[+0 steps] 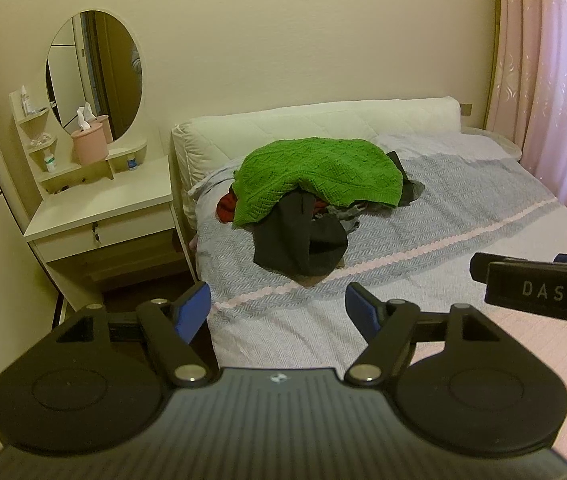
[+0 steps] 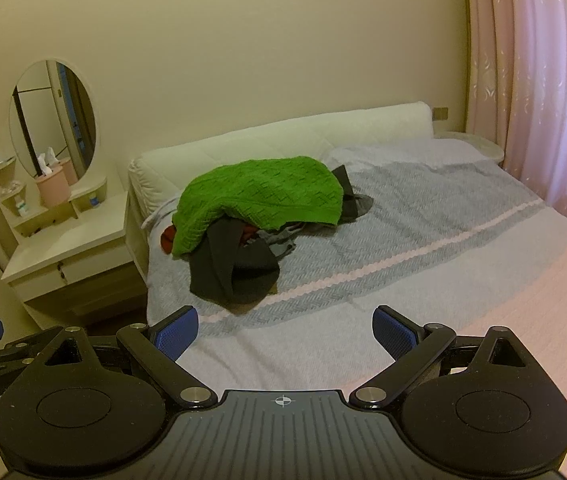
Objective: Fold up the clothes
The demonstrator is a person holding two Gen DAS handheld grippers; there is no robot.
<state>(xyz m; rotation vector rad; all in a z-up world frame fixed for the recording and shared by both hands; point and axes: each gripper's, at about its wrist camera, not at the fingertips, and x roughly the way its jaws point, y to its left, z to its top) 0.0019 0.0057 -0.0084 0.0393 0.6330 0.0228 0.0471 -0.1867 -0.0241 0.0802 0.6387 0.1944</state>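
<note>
Clothes pile on bed, well beyond both spread, empty grippers

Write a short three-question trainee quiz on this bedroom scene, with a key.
1. True or false: the left gripper holds a garment.
2. Which garment tops the clothes pile? A) red one B) green knitted sweater C) dark trousers
3. Fill in: the pile lies on the ___, near the headboard.

Key: 1 false, both grippers (right gripper) are open and empty; 2 B; 3 bed.
</note>
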